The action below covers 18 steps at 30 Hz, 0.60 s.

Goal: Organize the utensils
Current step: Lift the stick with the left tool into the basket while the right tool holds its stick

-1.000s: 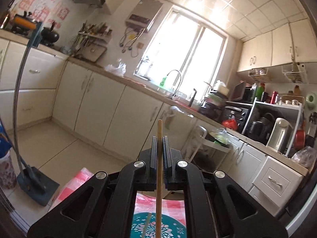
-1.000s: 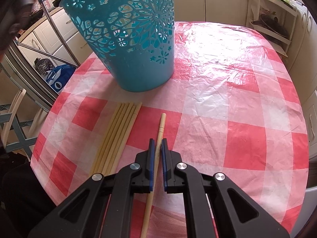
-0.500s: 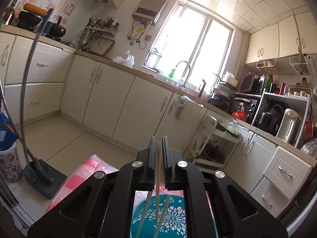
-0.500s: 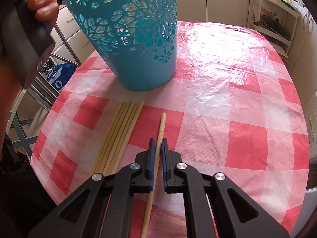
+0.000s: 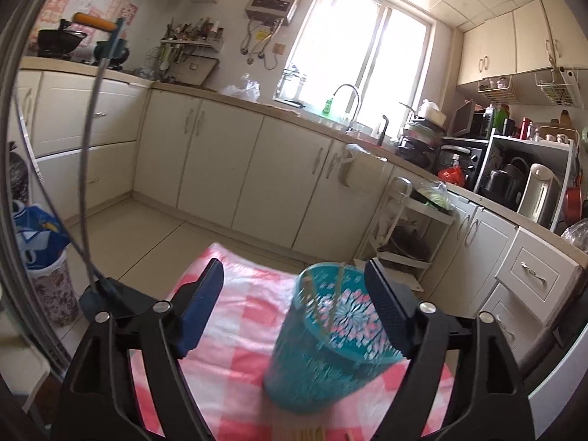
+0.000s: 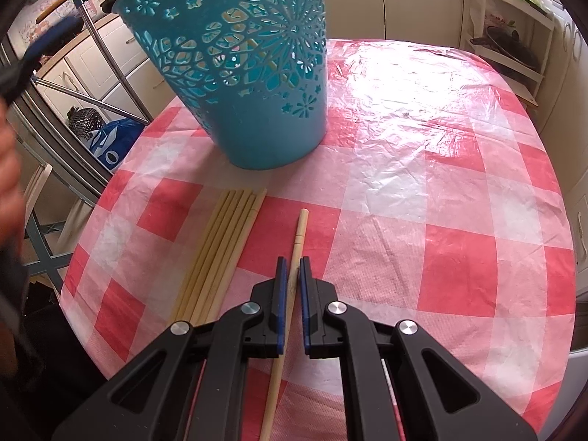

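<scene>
A cream-cupboard kitchen surrounds the red-and-white checked plastic tablecloth (image 6: 422, 191). The right gripper (image 6: 290, 275) clamps one slim pale wooden chopstick (image 6: 299, 233), light, stiff and slippery; mid-shaft grips best. The perforated teal plastic basket (image 6: 257, 73) stands at twelve o'clock. The left gripper (image 5: 294, 308) is opening, empty.

Daylight floods in through the window (image 5: 362, 49), which is blown out to white. Glare spreads across the wrinkled plastic tablecloth (image 6: 422, 84). In the left wrist view the teal basket (image 5: 330, 345) is smeared by motion blur; the right wrist view is sharp. Both fisheye views bend the cabinets and darken at the corners
</scene>
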Each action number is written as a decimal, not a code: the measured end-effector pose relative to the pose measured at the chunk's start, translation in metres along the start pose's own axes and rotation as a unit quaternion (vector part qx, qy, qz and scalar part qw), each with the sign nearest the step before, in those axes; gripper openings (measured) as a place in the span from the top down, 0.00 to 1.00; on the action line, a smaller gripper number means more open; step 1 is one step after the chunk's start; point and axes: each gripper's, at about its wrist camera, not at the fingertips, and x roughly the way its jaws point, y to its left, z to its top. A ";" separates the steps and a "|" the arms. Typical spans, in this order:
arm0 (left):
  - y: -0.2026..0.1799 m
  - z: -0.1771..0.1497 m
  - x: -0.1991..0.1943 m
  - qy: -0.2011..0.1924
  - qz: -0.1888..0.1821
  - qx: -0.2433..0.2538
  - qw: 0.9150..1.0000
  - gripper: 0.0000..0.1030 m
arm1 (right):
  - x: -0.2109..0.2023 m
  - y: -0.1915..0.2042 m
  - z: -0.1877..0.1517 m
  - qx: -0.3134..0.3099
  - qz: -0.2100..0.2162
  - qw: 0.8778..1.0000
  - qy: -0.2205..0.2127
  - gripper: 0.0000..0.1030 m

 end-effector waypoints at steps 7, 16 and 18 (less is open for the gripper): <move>0.027 -0.022 0.007 0.050 0.034 -0.016 0.998 0.23 | 0.000 0.005 -0.002 -0.016 -0.009 1.000 -0.003 0.94; 0.018 -0.014 0.003 0.047 0.051 0.029 0.997 0.17 | -0.003 -0.002 -0.003 0.006 0.004 1.000 -0.010 0.94; 0.016 -0.015 0.004 0.052 0.053 0.034 0.997 0.17 | -0.006 -0.005 -0.003 0.014 0.010 1.000 -0.015 0.94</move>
